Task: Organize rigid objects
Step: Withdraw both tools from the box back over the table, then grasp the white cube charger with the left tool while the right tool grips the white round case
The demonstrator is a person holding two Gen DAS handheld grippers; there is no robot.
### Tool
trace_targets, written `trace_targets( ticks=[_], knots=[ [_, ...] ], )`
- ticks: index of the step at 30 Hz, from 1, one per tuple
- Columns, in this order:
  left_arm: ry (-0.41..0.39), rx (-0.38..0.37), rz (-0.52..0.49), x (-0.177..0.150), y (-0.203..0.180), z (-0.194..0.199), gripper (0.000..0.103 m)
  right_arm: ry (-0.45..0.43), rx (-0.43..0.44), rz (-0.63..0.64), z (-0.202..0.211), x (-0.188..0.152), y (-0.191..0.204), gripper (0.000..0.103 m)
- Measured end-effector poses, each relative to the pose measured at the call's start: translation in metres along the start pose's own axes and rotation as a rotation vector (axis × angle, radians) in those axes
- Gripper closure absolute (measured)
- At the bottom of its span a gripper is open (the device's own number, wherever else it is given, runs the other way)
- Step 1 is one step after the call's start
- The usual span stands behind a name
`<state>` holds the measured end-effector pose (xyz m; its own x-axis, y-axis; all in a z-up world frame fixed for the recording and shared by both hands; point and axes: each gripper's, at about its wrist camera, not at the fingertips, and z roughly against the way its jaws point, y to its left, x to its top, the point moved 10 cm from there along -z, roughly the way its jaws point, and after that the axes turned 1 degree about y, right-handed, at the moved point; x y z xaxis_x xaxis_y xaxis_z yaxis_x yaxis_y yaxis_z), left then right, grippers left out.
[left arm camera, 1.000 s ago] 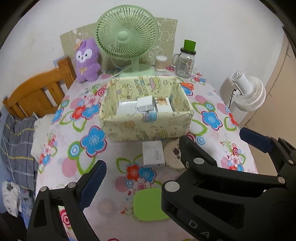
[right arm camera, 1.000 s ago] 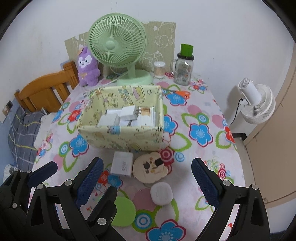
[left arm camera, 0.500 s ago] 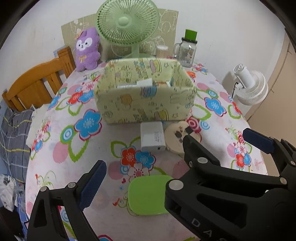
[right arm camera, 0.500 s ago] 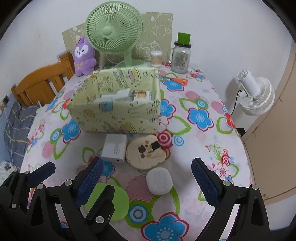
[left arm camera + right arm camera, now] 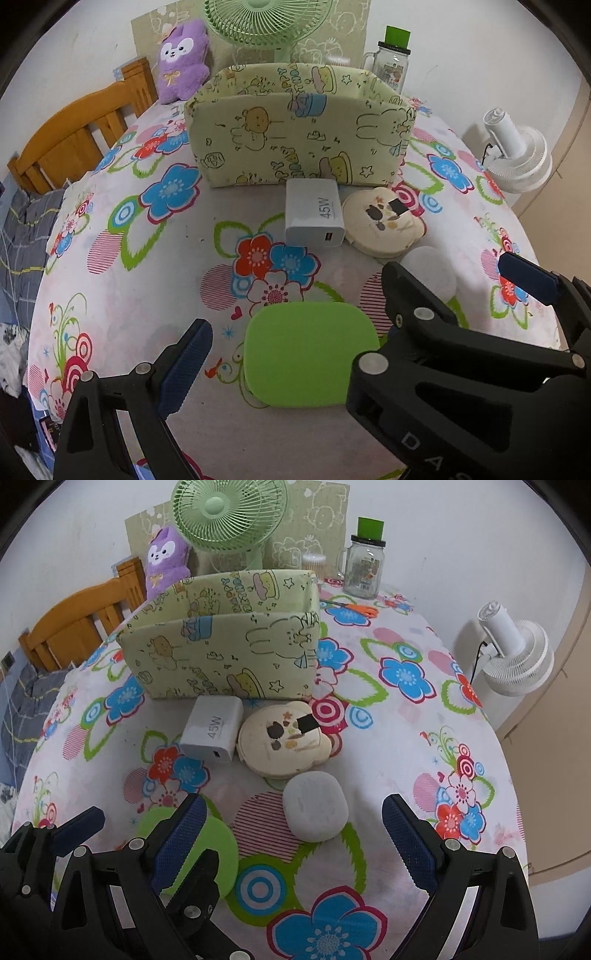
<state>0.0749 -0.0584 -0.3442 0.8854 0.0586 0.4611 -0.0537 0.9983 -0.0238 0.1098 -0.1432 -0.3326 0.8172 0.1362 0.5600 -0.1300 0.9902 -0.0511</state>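
On the floral tablecloth lie a green rounded case (image 5: 312, 354), a white 45W charger (image 5: 314, 214), a cream bear-shaped case (image 5: 384, 225) and a white oval case (image 5: 316, 810). Behind them stands a yellow-green cartoon fabric box (image 5: 299, 140); its inside is hidden from this low angle. My left gripper (image 5: 295, 343) is open low over the table, with the green case between its fingers. Its right finger is hidden behind the right gripper. My right gripper (image 5: 291, 840) is open, with the white oval case just ahead between its fingertips.
A green desk fan (image 5: 229, 513), a purple plush (image 5: 162, 561), a glass jar with a green lid (image 5: 364, 565) and orange scissors (image 5: 356, 609) stand behind the box. A wooden chair (image 5: 77, 136) is at the left. A white floor fan (image 5: 513, 653) stands off the table's right edge.
Both grippers have come down and forward toward the table. The box's contents have dropped out of sight behind its front wall. The loose items have not moved.
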Motion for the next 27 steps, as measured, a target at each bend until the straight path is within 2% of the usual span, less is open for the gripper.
trace_targets(
  ticks=[11, 19, 22, 24, 27],
  knots=[
    [-0.014, 0.017, -0.033, 0.008, -0.005, -0.018, 0.006, 0.028, -0.034, -0.036, -0.024, -0.001, -0.014, 0.006],
    [0.001, 0.028, -0.063, 0.013, -0.008, -0.033, 0.006, 0.072, -0.028, -0.072, -0.043, -0.005, -0.022, 0.017],
    [0.014, 0.033, -0.067, 0.013, -0.008, -0.039, 0.006, 0.095, -0.02, -0.079, -0.05, -0.006, -0.021, 0.028],
    [0.027, 0.035, -0.071, 0.014, -0.008, -0.043, 0.007, 0.115, -0.006, -0.083, -0.055, -0.007, -0.018, 0.047],
    [0.033, 0.025, -0.07, 0.015, -0.008, -0.046, 0.007, 0.135, -0.021, -0.083, -0.058, -0.007, -0.019, 0.049]
  ],
)
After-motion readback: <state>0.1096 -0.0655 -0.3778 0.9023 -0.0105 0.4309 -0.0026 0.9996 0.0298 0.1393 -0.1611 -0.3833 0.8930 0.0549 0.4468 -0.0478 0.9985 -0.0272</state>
